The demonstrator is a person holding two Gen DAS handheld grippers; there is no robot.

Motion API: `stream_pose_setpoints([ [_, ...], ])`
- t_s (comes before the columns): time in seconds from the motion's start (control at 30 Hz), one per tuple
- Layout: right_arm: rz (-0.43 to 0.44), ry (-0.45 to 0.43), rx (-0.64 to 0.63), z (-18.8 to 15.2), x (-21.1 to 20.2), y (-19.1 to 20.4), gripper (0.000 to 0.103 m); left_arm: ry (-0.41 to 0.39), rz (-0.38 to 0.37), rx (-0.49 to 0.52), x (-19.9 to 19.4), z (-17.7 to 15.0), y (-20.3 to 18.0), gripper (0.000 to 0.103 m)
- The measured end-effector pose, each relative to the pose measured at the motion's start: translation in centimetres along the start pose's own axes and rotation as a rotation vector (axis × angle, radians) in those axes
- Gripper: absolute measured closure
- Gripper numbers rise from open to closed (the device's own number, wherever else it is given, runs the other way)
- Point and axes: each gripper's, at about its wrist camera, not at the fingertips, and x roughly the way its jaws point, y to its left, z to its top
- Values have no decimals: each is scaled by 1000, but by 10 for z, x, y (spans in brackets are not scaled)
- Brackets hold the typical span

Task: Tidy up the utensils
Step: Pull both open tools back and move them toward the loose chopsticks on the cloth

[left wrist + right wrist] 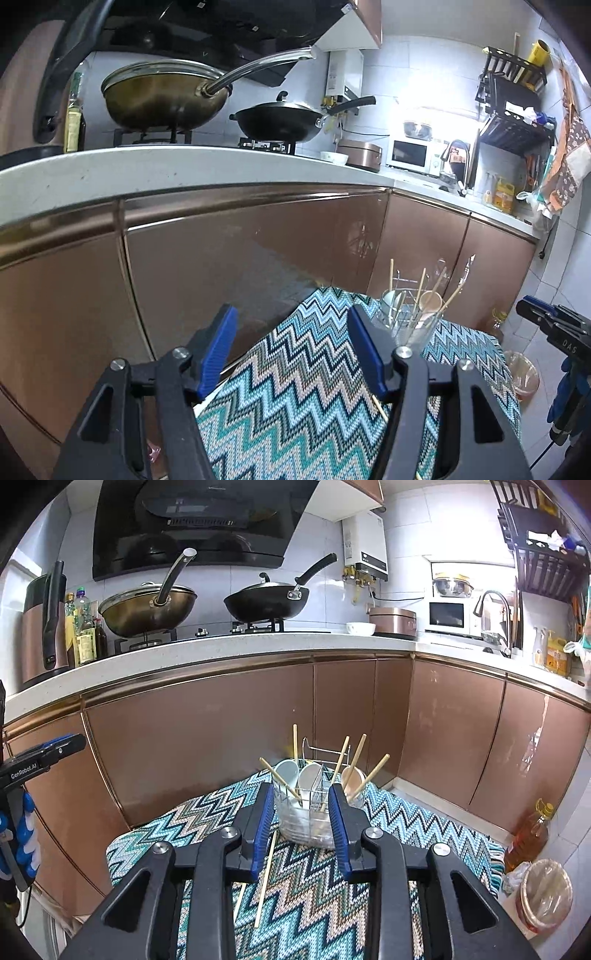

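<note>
A loose chopstick (266, 877) lies on the table (406, 827), lengthwise toward the holder (314, 812), just below and left of the right tongs (303, 827), which are nearer. Both right and left tongs (291, 354) gape apart, empty. The holder keeps spoons (288, 773) and chopsticks upright.

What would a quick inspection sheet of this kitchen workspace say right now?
Surface: zigzag-patterned teal cloth covering a low stand.
Job's things: wire utensil rack in a clear tray holding white spoons, a beige spoon and upright wooden chopsticks; two loose wooden chopsticks lie on the cloth.
Clutter: nothing seen on the cloth.
Grippers: left gripper open, empty; right gripper open, empty.
Cables: thin black cord at the left edge.
Surroundings: brown cabinets, black wok, oil bottle.
</note>
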Motion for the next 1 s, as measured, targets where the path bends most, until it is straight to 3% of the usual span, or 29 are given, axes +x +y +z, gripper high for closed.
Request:
stream_pose_setpoints([
  [0.67, -4, -5, 1, -12, -37, 11, 67, 12, -10, -18, -40, -10, 12, 40],
  [1.0, 0, -3, 12, -17, -40, 5, 66, 43, -10, -18, -38, -16, 14, 40],
])
